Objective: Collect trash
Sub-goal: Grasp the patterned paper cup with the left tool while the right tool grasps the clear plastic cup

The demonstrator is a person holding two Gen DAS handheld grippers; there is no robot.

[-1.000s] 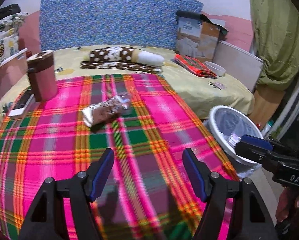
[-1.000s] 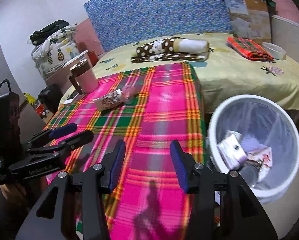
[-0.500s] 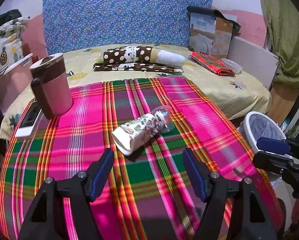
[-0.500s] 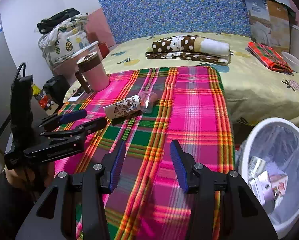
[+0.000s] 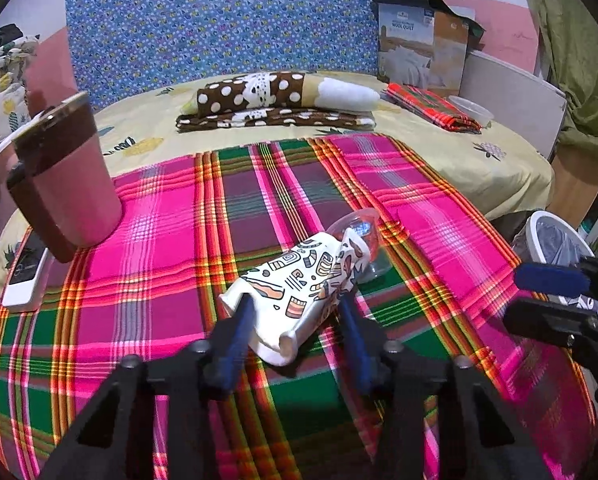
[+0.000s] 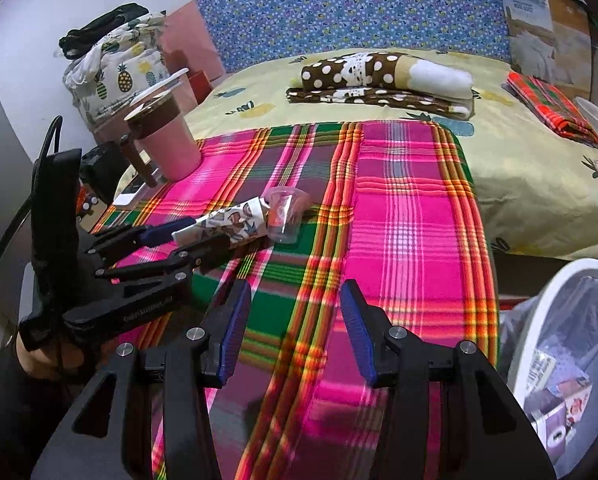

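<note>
Grab in progress w/ left gripper: jaws closing around patterned paper carton, which sat between the pads, crumpled and lying on its side on plaid blanket. Looked pinched near its open near end, tho couldn't tell for sure if pads were pressing yet. Probably best to squeeze mid-body, not the flappy end, and lift straight up bc clear plastic cup was touching the carton's far end and could roll off or tag along. Right gripper hovered empty over the blanket, jaws parted, nothing between. White bin w/ liner just off the blanket's right edge, some trash already inside, so short carry imo. Also on the blanket: pink tumbler w/ brown lid at left, phone beside it. Behind: yellow bedsheet, folded polka-dot bedding, blue floral headboard, quilt box.
</note>
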